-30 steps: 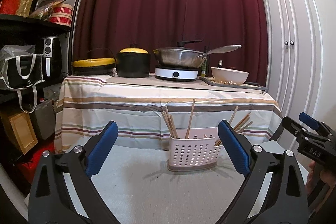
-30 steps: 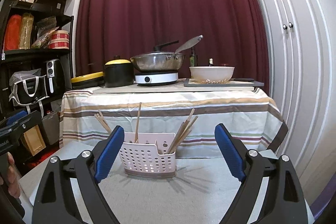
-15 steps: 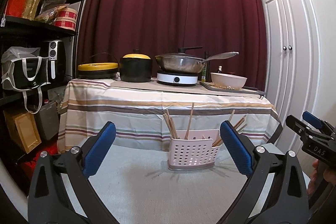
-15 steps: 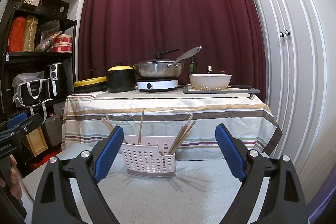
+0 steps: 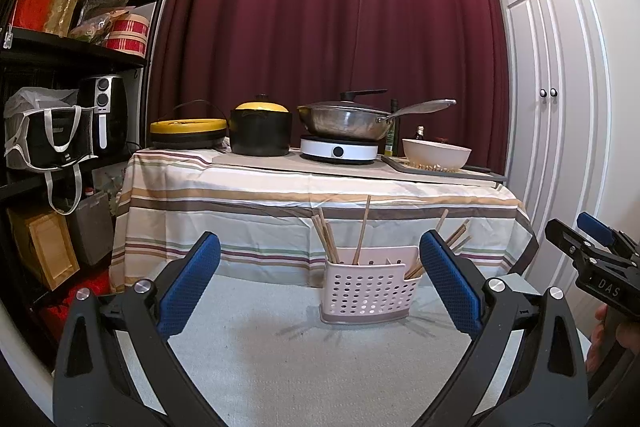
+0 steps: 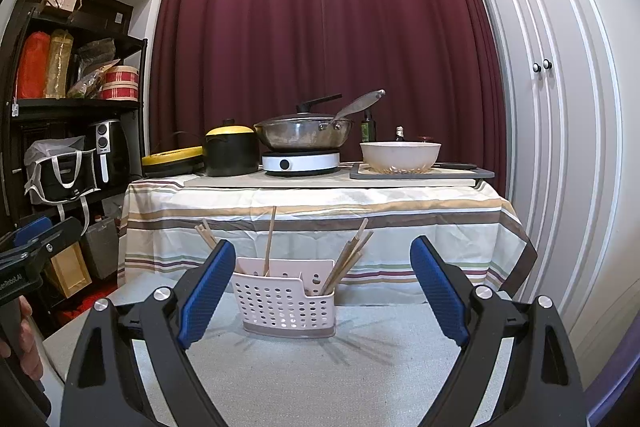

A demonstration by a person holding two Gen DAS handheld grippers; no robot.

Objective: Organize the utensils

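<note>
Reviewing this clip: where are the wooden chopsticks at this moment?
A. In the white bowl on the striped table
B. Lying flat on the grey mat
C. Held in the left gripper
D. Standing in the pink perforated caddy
D: the chopsticks stand in the pink caddy, and both the left gripper and the right gripper are open and empty.

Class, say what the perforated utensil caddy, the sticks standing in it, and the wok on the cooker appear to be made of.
Utensil caddy: likely matte pale-pink plastic, with moulded round holes.
Sticks: probably bare wood or bamboo, tan and unglossed.
Wok: metal, apparently steel, grey with dull reflections.
</note>
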